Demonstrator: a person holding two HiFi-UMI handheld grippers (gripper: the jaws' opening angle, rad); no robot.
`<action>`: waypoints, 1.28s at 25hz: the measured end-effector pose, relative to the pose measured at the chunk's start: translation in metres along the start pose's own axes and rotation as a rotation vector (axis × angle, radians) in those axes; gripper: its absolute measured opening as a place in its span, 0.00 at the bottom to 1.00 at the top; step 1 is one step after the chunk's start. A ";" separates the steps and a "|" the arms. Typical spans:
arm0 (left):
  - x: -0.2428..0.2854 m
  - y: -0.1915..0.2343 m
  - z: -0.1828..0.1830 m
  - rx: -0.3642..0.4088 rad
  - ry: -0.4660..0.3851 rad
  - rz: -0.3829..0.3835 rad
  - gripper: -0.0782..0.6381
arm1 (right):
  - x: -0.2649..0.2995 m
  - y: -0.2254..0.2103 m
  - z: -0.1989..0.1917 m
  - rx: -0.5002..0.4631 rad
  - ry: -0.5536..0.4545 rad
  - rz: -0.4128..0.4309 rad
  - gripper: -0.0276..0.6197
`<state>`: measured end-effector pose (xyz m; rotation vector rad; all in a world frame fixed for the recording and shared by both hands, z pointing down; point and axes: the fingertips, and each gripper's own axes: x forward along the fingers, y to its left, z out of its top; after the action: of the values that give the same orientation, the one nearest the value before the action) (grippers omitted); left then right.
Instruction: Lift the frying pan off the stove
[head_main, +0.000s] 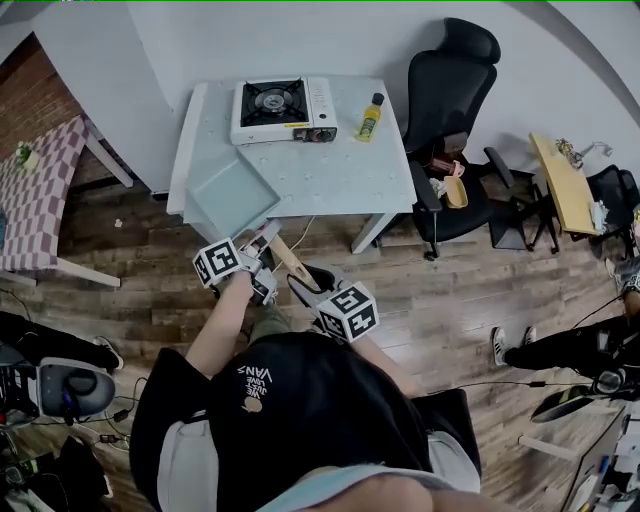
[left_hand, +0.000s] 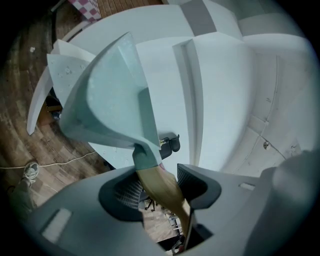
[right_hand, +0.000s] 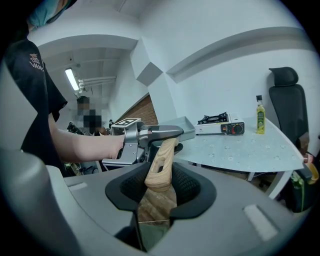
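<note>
The frying pan (head_main: 232, 195) is square and pale green, with a wooden handle (head_main: 290, 262). It is off the stove (head_main: 283, 108) and held tilted over the table's front left corner. My left gripper (head_main: 262, 248) is shut on the handle close to the pan. In the left gripper view the handle (left_hand: 159, 184) runs between the jaws up to the pan (left_hand: 110, 95). My right gripper (head_main: 314, 293) is shut on the handle's free end (right_hand: 160, 167). The right gripper view also shows the left gripper (right_hand: 150, 136) clamping the handle. The stove's burner (right_hand: 219, 120) is bare.
A yellow oil bottle (head_main: 371, 118) stands to the right of the stove on the pale table (head_main: 340, 170). A black office chair (head_main: 455, 120) is at the table's right side. A checkered table (head_main: 40, 190) stands at the left, and cables lie on the wooden floor (head_main: 420, 300).
</note>
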<state>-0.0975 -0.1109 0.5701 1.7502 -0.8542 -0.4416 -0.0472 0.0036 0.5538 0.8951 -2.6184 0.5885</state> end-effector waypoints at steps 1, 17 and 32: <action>-0.003 0.000 -0.001 0.001 -0.003 0.002 0.40 | -0.001 0.002 -0.001 -0.001 0.003 0.003 0.26; -0.031 0.007 -0.008 -0.017 -0.034 0.012 0.40 | -0.001 0.024 -0.013 -0.040 0.032 0.024 0.26; -0.030 0.006 -0.006 -0.015 -0.036 0.017 0.40 | -0.001 0.024 -0.008 -0.033 0.025 0.027 0.26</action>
<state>-0.1156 -0.0865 0.5742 1.7244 -0.8886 -0.4684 -0.0606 0.0250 0.5534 0.8382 -2.6138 0.5580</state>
